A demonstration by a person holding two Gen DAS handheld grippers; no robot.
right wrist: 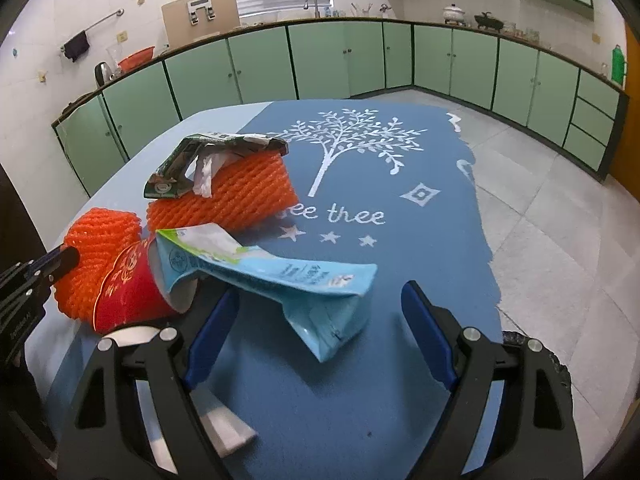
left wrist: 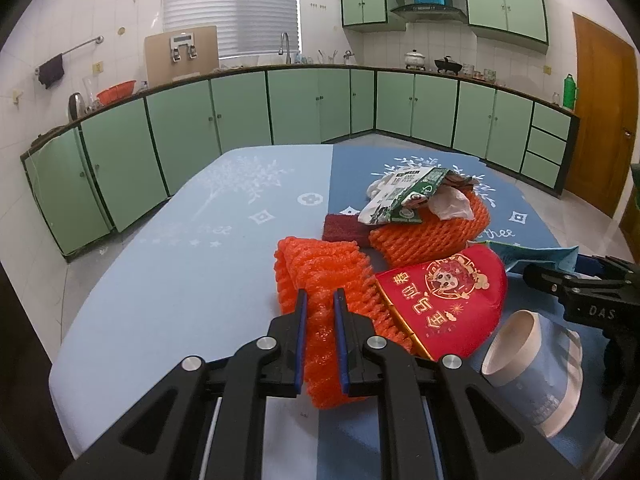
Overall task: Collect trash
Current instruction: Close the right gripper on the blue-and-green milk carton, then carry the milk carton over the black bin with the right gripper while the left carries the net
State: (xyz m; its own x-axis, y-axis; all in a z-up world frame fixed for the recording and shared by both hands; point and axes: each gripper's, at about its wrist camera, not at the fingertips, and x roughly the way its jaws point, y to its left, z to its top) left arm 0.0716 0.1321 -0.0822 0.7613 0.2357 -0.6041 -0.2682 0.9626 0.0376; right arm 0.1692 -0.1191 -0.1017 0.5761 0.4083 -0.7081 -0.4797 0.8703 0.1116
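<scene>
My left gripper [left wrist: 320, 300] is shut on an orange foam fruit net [left wrist: 320, 268], which also shows at the left of the right wrist view [right wrist: 96, 240]. A red paper packet [left wrist: 448, 300] lies beside it. A second orange foam net [left wrist: 432, 236] lies further back with a green crumpled carton [left wrist: 404, 196] and white plastic on top. My right gripper [right wrist: 320, 292] is open, its jaws on either side of a light-blue flattened pouch [right wrist: 288, 280] on the table. A white paper cup [left wrist: 532, 368] lies on its side near my right gripper [left wrist: 580, 292].
The table has a blue cloth [right wrist: 360, 208] with a white tree print. A dark red block [left wrist: 344, 228] lies behind the nets. The table's right edge [right wrist: 488, 248] drops to a tiled floor. Green kitchen cabinets [left wrist: 240, 108] line the far walls.
</scene>
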